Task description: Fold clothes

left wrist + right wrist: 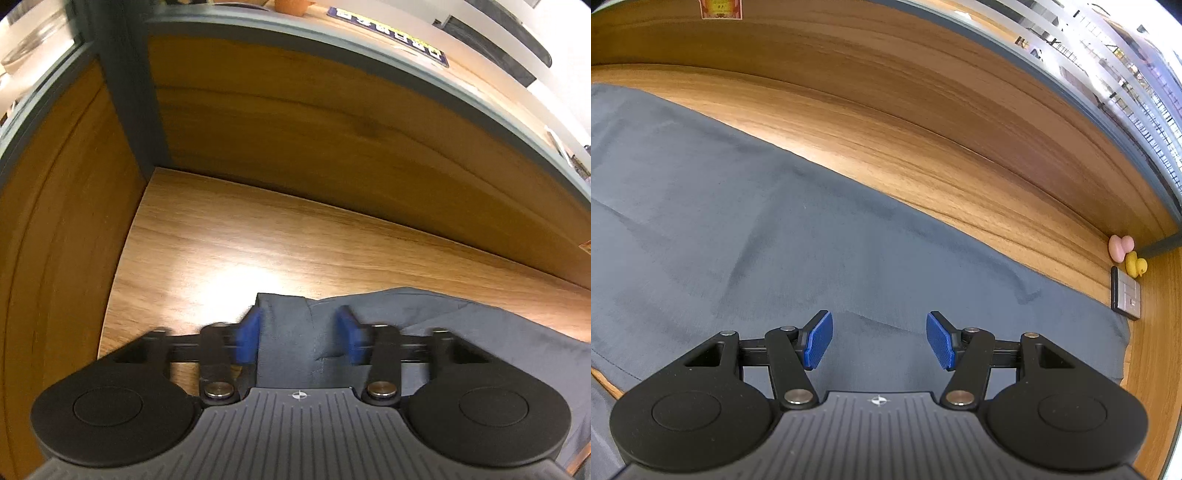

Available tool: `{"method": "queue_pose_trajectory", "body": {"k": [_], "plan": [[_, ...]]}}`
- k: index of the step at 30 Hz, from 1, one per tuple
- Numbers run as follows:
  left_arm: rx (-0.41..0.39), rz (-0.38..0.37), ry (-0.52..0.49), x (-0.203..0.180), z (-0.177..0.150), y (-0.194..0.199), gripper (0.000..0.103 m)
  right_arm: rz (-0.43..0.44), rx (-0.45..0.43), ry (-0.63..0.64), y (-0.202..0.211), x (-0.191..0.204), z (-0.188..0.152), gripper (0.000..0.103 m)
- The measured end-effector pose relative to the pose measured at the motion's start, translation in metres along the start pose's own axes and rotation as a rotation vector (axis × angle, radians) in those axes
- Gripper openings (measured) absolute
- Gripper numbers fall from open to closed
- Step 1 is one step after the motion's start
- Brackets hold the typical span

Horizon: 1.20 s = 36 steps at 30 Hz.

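A dark grey garment (738, 221) lies spread flat on the wooden table (923, 155). In the left wrist view its corner (284, 321) sits between the blue pads of my left gripper (299, 338). The pads are blurred, stand apart on either side of the cloth, and do not pinch it. The rest of the garment (480, 332) runs off to the right. My right gripper (879, 339) hovers open low over the middle of the cloth, near its front edge, with nothing between its fingers.
A wooden back panel (295, 110) and a grey post (125, 92) close off the table's far-left corner. At the far right stand a pink toy (1120, 246), a yellow duck (1136, 265) and a small grey box (1126, 293), just past the garment's edge.
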<state>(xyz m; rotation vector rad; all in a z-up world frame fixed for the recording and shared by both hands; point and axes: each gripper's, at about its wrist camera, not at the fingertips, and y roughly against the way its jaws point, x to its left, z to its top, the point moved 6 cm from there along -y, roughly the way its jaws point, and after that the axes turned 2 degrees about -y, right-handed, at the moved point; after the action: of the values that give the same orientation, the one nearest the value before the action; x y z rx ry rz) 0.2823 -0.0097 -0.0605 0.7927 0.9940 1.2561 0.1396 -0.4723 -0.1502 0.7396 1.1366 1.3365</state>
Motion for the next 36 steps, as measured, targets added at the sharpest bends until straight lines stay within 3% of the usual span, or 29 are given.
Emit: {"method": "queue_pose_trajectory", "body": {"k": [1,3,4,6,8,10,14,16,19,27,36], "plan": [[-0.011,0.012,-0.02,-0.003,-0.001,0.002,0.021,0.0,0.001,0.0,0.0,0.0,0.0,0.063],[-0.047,0.012,-0.049,-0.011,-0.004,0.01,0.013,0.0,0.001,0.0,0.0,0.001,0.0,0.063],[-0.083,0.009,-0.052,-0.015,-0.005,0.018,0.002,-0.001,0.002,0.0,-0.001,0.001,0.0,0.063],[-0.215,0.039,-0.101,-0.025,-0.006,0.047,0.002,0.0,0.003,0.002,-0.002,0.002,0.0,0.063],[-0.277,0.037,-0.117,-0.032,-0.01,0.063,0.002,-0.001,0.005,0.002,-0.003,0.002,0.001,0.063],[-0.238,0.02,-0.133,-0.036,-0.015,0.059,0.003,-0.003,0.005,0.001,-0.005,0.001,0.002,0.064],[-0.195,0.08,-0.185,-0.038,-0.022,0.04,0.009,-0.022,0.001,0.016,-0.015,-0.004,0.006,0.064],[-0.175,0.068,-0.166,-0.036,-0.023,0.028,0.034,-0.034,-0.008,0.031,-0.021,-0.007,0.01,0.064],[-0.156,0.051,-0.154,-0.038,-0.025,0.02,0.043,-0.046,-0.022,0.056,-0.027,-0.012,0.018,0.064],[-0.079,0.061,-0.092,-0.029,-0.024,0.0,0.041,-0.023,-0.048,0.146,-0.052,-0.028,0.045,0.064],[-0.04,0.077,-0.173,-0.043,-0.038,-0.002,0.019,0.085,-0.045,0.271,-0.074,-0.028,0.066,0.063]]}}
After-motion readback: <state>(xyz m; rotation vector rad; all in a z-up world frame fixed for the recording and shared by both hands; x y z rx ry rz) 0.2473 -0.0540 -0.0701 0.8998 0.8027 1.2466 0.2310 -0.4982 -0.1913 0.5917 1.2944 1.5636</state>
